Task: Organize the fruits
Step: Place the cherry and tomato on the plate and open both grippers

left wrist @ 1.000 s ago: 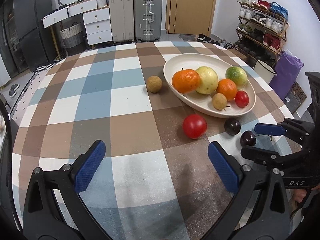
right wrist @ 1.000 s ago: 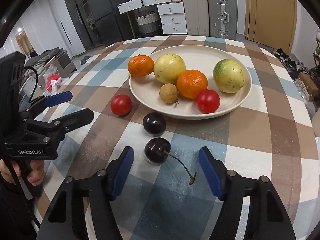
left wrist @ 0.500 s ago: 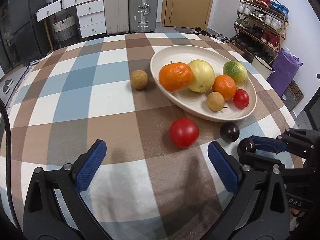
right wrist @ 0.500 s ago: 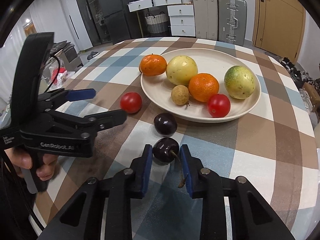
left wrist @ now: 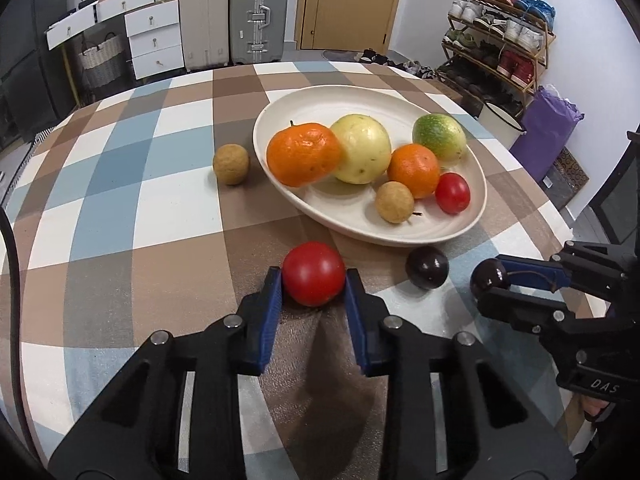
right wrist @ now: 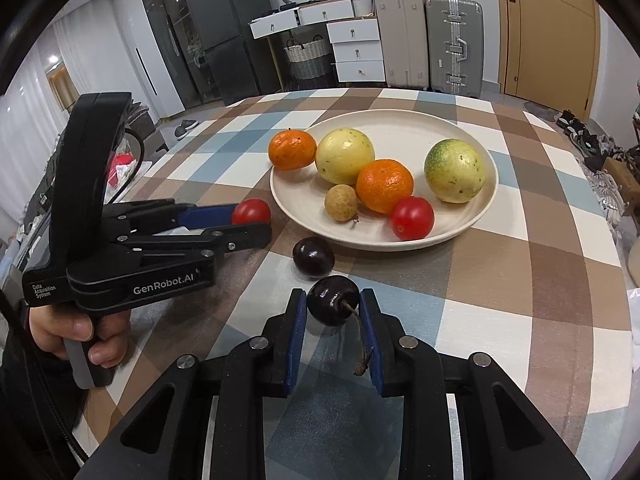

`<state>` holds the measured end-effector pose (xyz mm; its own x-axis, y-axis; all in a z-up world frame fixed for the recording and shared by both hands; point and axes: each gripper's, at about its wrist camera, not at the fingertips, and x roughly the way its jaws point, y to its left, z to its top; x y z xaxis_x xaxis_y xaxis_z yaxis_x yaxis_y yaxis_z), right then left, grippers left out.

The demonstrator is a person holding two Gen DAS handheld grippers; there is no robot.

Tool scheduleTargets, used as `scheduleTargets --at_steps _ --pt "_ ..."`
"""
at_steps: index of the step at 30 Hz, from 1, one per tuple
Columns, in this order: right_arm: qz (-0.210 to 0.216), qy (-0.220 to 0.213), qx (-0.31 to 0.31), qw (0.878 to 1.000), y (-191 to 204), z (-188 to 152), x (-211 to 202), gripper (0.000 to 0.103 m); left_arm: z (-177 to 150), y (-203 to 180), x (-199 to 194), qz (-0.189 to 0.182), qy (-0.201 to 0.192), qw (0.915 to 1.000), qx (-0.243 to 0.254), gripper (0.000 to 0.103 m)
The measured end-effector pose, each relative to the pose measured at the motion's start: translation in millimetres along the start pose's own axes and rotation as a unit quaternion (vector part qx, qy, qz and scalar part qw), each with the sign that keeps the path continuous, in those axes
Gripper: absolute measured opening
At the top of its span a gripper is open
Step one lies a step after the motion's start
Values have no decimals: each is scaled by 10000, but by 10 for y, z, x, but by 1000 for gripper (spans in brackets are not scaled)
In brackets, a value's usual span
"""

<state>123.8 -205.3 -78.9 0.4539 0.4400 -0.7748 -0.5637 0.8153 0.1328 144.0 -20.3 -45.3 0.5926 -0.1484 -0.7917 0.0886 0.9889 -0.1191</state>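
My left gripper (left wrist: 313,275) has a red tomato (left wrist: 314,266) between its blue pads on the checked tablecloth; its jaws are closing and the pads press on the tomato's sides. To the right, my right gripper (right wrist: 332,299) is shut on a dark cherry (right wrist: 332,305), whose stem trails back between the fingers. A second dark cherry (right wrist: 313,258) lies loose just in front of the cream plate (right wrist: 400,124). The plate holds two oranges, a yellow and a green round fruit, a longan and a small red tomato. Another longan (left wrist: 231,164) sits on the cloth left of the plate.
A person's hand (right wrist: 76,328) grips the left gripper's handle. Beyond the round table stand suitcases (left wrist: 258,12) and white drawers (left wrist: 152,40). A shoe rack (left wrist: 500,40) and a purple bag (left wrist: 548,128) stand to the right, past the table's edge.
My left gripper moved forward to the red tomato and its wide-open jaws closed onto it. My right gripper's jaws closed on the dark cherry and have stayed on it.
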Motion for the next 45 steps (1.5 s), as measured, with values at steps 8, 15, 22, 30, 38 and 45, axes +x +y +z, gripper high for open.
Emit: scheduleTargets --at_steps 8,15,22,30,38,45 --pt "23 -154 32 9999 -30 57 -80 27 20 -9 -164 13 -166 9999 -17 28" --pt "-1 -374 70 9993 -91 173 -188 27 115 -20 -316 44 -370 9993 5 28" --pt "-37 -612 161 9980 -202 328 -272 27 215 -29 -287 76 -406 9991 20 28" --pt "-54 -747 231 9969 -323 498 -243 27 310 -5 -115 90 -372 9993 37 28" --pt "-15 -803 230 9965 -359 625 -114 27 484 15 43 93 -338 9993 97 28" --pt "-90 -819 171 9964 -391 760 29 27 610 -37 156 59 -367 9992 155 28"
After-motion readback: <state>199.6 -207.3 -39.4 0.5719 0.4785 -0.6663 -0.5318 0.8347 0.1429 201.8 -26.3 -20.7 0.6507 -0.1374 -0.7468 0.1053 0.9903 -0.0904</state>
